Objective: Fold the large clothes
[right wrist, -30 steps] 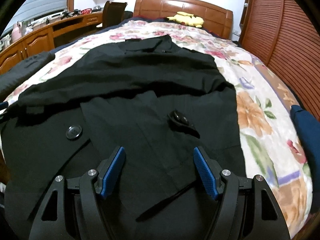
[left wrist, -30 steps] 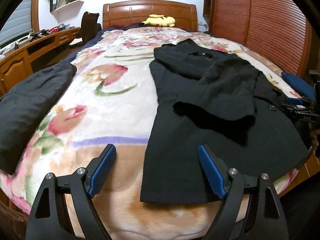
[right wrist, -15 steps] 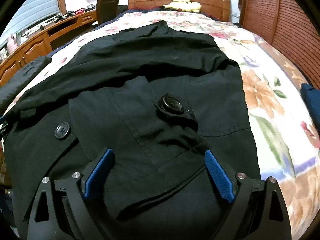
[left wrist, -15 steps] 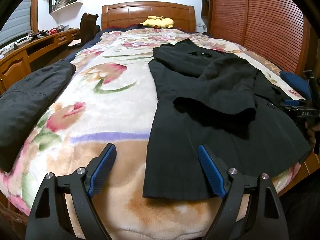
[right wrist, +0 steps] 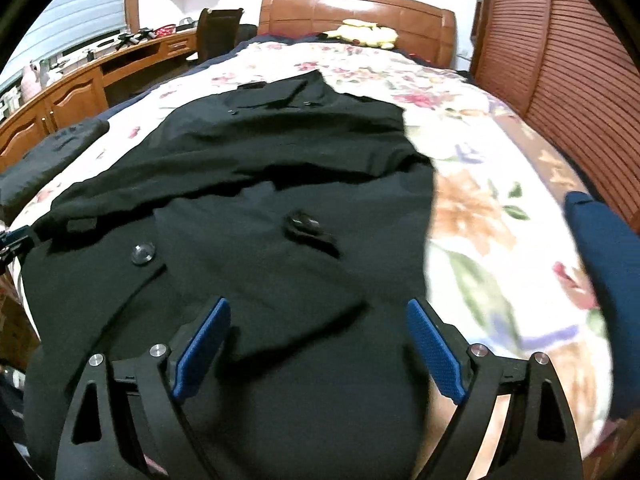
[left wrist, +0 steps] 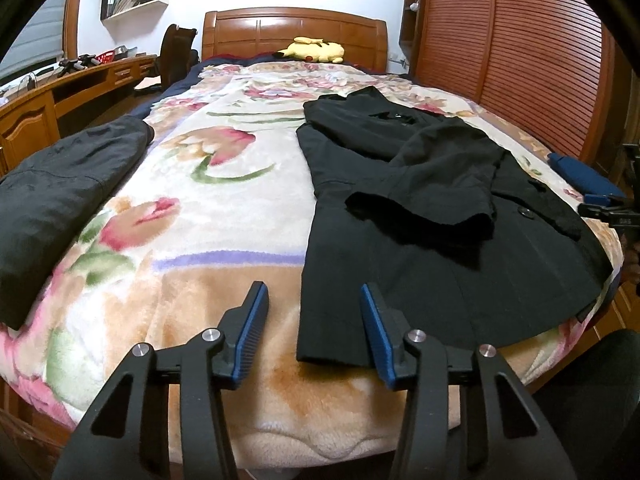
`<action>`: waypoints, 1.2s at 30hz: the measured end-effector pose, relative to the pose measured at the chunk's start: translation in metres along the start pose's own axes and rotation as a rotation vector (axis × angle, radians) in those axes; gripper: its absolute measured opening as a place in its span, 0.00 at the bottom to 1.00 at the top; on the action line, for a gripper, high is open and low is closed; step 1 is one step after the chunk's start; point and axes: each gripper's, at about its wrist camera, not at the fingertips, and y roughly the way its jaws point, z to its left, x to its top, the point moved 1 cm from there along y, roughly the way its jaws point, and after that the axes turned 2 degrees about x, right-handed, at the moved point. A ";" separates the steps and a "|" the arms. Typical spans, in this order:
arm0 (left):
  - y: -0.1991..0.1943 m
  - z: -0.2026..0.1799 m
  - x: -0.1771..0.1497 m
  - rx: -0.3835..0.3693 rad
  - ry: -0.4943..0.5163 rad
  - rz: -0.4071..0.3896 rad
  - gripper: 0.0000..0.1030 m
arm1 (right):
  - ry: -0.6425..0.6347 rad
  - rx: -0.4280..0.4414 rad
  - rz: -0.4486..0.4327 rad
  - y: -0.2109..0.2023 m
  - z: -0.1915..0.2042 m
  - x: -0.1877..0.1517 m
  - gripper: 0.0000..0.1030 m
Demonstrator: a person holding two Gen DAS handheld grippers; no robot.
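Landmark: black coat on floral blanket.
- Left of coat: broad bare blanket strip, passage up to headboard.
- Beyond strip, at left bed edge: dark jacket, blocks.
- Right of coat: narrower bare strip, then blue folded item at edge.
- Behind coat: yellow plush.
- Slatted wardrobe walls right side.
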 end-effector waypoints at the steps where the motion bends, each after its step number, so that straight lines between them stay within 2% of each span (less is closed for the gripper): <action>1: 0.000 -0.001 0.000 0.000 0.002 -0.001 0.47 | -0.001 -0.006 0.004 -0.004 -0.005 -0.004 0.88; 4: -0.001 -0.001 0.000 -0.010 0.000 -0.001 0.41 | -0.003 -0.020 0.019 -0.010 -0.015 -0.013 0.87; 7: 0.000 -0.004 -0.001 -0.041 0.003 0.002 0.30 | 0.002 -0.014 0.044 -0.011 -0.021 -0.022 0.85; 11: 0.000 -0.005 -0.001 -0.039 0.004 0.007 0.30 | -0.017 0.004 0.085 -0.006 -0.021 -0.033 0.82; 17: 0.001 -0.007 0.000 -0.040 0.021 0.017 0.29 | -0.006 0.058 0.098 -0.005 -0.018 -0.048 0.77; 21: -0.003 -0.009 0.002 -0.057 0.031 0.013 0.09 | 0.018 0.091 0.085 -0.005 -0.020 -0.050 0.59; 23: -0.013 -0.012 0.004 -0.084 0.025 -0.021 0.08 | 0.021 0.094 0.082 -0.007 -0.020 -0.053 0.53; 26: -0.023 -0.021 0.007 -0.069 0.049 -0.055 0.06 | 0.004 0.073 0.064 -0.009 -0.017 -0.056 0.49; 28: -0.029 -0.025 0.009 -0.065 0.051 -0.080 0.06 | 0.006 0.069 0.055 -0.011 -0.014 -0.058 0.42; 30: -0.036 -0.027 0.013 -0.058 0.050 -0.105 0.05 | 0.002 0.062 0.046 -0.011 -0.014 -0.057 0.14; 33: -0.051 -0.026 0.021 -0.055 0.051 -0.144 0.05 | 0.011 0.085 0.023 -0.018 -0.016 -0.053 0.08; 36: -0.072 -0.027 0.029 -0.056 0.060 -0.192 0.05 | 0.018 0.091 -0.041 -0.035 -0.017 -0.045 0.05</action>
